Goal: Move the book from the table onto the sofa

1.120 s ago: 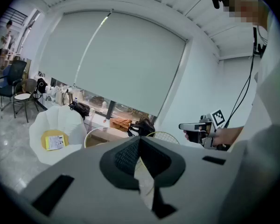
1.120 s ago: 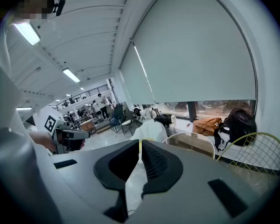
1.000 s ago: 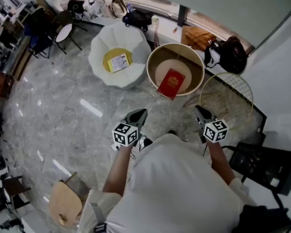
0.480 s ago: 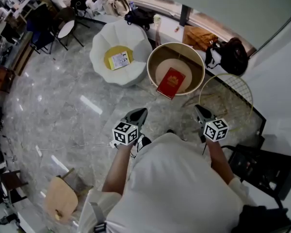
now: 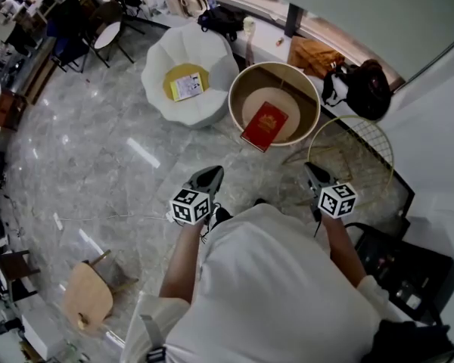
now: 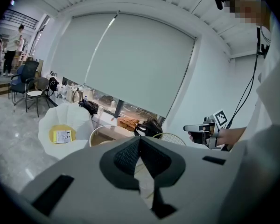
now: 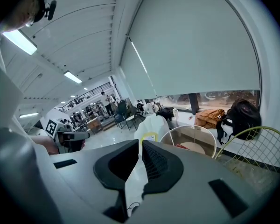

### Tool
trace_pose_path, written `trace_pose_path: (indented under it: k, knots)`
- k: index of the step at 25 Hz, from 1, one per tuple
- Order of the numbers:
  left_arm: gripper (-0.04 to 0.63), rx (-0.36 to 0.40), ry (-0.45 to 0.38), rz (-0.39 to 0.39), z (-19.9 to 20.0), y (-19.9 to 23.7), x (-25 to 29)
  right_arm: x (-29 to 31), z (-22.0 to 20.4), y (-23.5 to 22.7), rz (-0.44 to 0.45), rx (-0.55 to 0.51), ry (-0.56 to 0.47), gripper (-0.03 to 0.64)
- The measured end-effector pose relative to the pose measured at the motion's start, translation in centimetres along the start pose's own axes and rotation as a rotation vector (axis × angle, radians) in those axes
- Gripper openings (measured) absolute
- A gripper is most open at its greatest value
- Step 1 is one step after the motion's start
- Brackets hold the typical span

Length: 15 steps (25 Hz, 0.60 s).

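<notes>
Left gripper [image 5: 214,174] and right gripper [image 5: 311,170], each with its jaws pressed together and nothing between them, are held side by side in front of the person and angled slightly downward above the marble floor [image 5: 98,165]. Neither touches anything. Ahead of them, nearer the right gripper, stands a round tabletop [image 5: 276,76] with a raised rim. The red book [image 5: 264,125] lies on it at the near side, and its lower corner appears to reach the rim. Just to the left of the tabletop is the white sofa [image 5: 212,59], a petal-shaped seat carrying a yellow cushion [image 5: 174,78] with a leaflet [image 5: 188,86] on top. A wire-frame stand [image 5: 356,150] sits to the right. The step in hand is judged to be the approach, with the task barely begun. To do it well, the jaws should be parted before arrival. The book's near edge or overhanging corner is likely the best place to grip, since a flat cover offers little purchase from above. The second gripper could steady the far edge so that the book does not slide across the tabletop. The carry to the sofa is short, and the book should stay level over the rim.
</notes>
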<state>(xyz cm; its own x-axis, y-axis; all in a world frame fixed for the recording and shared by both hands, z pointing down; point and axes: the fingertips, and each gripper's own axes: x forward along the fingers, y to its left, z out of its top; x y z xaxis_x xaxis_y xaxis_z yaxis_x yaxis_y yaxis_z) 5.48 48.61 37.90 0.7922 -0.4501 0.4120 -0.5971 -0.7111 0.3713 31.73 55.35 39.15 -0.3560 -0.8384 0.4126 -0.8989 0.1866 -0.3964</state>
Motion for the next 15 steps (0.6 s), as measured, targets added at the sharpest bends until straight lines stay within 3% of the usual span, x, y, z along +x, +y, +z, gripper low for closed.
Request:
trace_pose_path:
  k: [8, 15]
  knots:
    - [0.002, -0.033, -0.007, 0.076, -0.6, -0.3, 0.3, -0.4, -1.0, -3.3, 0.014, 0.011, 0.044, 0.048]
    - [0.002, -0.025, 0.025, 0.069, -1.2, -0.2, 0.8, -0.2, -2.2, -3.7, 0.004, 0.049, 0.049, 0.048]
